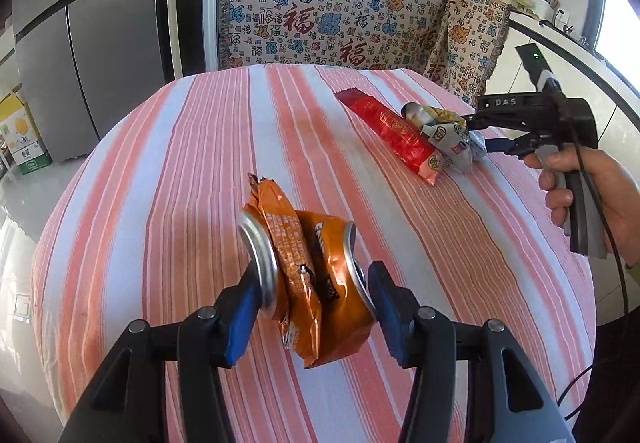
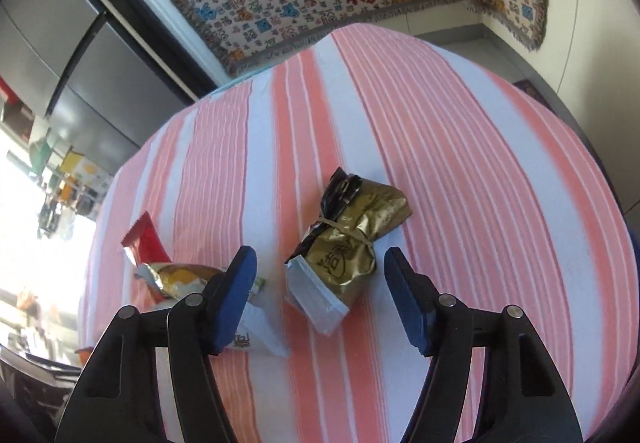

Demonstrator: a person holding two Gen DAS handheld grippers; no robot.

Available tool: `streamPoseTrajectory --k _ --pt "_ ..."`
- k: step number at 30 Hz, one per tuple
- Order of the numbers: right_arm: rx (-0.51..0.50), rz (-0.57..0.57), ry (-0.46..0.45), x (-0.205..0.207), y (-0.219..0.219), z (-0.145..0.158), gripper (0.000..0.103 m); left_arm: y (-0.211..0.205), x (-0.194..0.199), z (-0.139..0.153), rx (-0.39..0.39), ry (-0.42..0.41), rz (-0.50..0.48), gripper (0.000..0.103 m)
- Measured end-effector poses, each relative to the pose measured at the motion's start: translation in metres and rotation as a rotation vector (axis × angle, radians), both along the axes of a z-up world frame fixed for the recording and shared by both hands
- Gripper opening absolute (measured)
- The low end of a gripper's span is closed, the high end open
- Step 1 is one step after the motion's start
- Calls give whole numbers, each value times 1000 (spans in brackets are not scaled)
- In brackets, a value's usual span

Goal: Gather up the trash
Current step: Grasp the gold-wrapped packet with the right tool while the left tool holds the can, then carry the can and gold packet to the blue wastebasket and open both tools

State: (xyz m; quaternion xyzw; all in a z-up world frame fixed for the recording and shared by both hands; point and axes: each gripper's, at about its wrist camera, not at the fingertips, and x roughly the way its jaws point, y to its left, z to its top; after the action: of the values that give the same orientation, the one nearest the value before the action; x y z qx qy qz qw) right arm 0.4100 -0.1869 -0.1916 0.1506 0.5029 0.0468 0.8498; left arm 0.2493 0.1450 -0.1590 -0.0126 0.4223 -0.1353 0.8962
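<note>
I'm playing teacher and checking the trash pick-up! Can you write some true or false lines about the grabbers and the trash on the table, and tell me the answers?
1. The left gripper is squeezing a crushed orange can. True.
2. The right gripper is holding the gold bag. False: its pads stand apart and the bag lies on the tablecloth beyond them.
3. A rubber band goes round the gold bag. True.
4. The red wrapper lies on the floor. False: it lies on the striped tablecloth.
5. An orange wrapper is clamped together with the can. True.
6. The tablecloth is plain blue. False: it has pink and white stripes.
</note>
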Motion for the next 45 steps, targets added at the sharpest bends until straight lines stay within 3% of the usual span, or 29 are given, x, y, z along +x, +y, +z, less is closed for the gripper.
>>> streamPoseTrajectory --k 1,4,7,12,15,18,25,31,33,34,45 --pt "-38 14 -13 -3 3 0 46 0 -2 0 -1 2 0 54" --pt "-92 86 -60 -24 4 7 45 -2 -7 2 -12 2 -5 54" --pt "-131 227 -83 -59 7 17 45 -10 -15 4 -19 3 -17 54" --pt "-185 481 -51 -140 11 25 45 -34 -28 7 -36 10 -59 54" --pt "-247 540 -31 -172 5 19 46 -56 -35 9 -35 12 -99 54" --pt "-289 524 -13 -183 -8 8 48 -76 -41 9 -32 18 -130 54" --pt "-194 442 -24 -189 -30 17 71 -98 -51 8 -8 25 -143 54" --pt "-212 411 -17 -182 -14 12 74 -111 -57 12 8 21 -140 54" --pt "-215 407 -8 -180 -12 7 67 -115 -62 14 9 19 -141 54" --pt "-213 399 -13 -181 -13 7 40 -118 -65 15 9 18 -142 54" --pt "-152 371 -113 -213 -53 38 40 -158 -70 25 4 19 -188 54"
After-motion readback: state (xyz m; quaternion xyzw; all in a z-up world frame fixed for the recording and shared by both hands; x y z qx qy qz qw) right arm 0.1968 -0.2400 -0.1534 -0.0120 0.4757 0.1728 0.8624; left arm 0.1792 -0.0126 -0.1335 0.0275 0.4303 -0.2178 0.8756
